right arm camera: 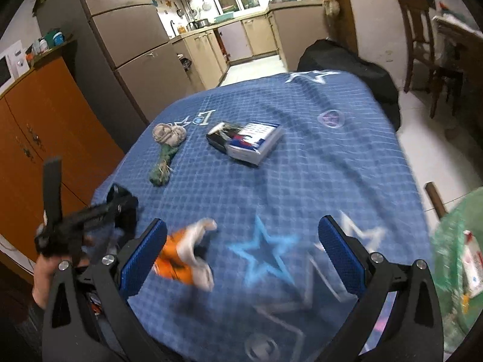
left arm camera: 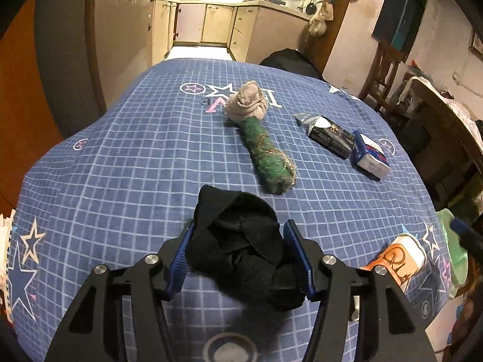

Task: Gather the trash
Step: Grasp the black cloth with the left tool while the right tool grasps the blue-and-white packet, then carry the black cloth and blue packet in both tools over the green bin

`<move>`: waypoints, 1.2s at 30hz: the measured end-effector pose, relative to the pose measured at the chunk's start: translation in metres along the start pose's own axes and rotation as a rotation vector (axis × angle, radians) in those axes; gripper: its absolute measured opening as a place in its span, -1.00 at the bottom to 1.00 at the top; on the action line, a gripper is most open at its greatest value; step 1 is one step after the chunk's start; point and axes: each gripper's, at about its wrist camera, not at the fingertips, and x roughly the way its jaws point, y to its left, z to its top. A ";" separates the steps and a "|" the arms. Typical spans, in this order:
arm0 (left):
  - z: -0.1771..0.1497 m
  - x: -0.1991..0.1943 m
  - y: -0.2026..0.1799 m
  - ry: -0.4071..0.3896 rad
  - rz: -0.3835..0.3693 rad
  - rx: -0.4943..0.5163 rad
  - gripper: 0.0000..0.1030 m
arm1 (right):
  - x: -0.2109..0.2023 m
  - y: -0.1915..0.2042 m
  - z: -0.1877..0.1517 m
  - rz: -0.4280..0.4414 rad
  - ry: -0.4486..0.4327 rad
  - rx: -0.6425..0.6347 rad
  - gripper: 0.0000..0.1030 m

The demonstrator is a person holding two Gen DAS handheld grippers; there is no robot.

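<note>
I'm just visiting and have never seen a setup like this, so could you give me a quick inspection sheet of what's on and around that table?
Surface: table under a blue checked cloth with stars.
Job's things: black cloth bundle between the left hand-held gripper pads; green-and-beige cloth roll; dark packet touching a blue-and-white box; orange-and-white crumpled wrapper.
Clutter: green plastic bag at the table's right edge, something white inside.
Grippers: left pads press the black bundle; right hand-held gripper open, nothing between its pads.
Cables: nothing seen.
Surroundings: fridge, orange cabinet, kitchen counters, wooden chair.
</note>
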 end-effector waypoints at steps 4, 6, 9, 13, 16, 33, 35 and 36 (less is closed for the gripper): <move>0.003 -0.002 0.011 -0.003 -0.006 -0.005 0.15 | 0.043 0.009 0.029 -0.007 0.051 -0.003 0.88; 0.004 0.000 0.013 -0.001 -0.013 -0.007 0.15 | 0.062 0.011 0.043 -0.035 0.070 -0.006 0.88; 0.005 0.004 0.015 0.009 -0.025 -0.019 0.15 | 0.091 0.009 0.068 -0.094 0.090 0.008 0.88; 0.007 0.011 0.012 0.016 -0.040 -0.023 0.16 | 0.120 0.005 0.090 -0.177 0.134 0.006 0.88; 0.008 0.015 0.007 0.019 -0.048 -0.017 0.16 | 0.135 0.000 0.096 -0.234 0.166 -0.001 0.65; 0.003 0.005 -0.019 -0.003 -0.048 -0.001 0.17 | 0.071 0.011 0.052 -0.193 0.080 -0.091 0.04; 0.005 -0.004 -0.030 -0.028 -0.049 0.014 0.17 | 0.050 0.015 0.046 -0.200 0.039 -0.116 0.04; 0.006 -0.010 -0.036 -0.042 -0.050 0.023 0.17 | 0.033 0.018 0.042 -0.202 0.008 -0.130 0.04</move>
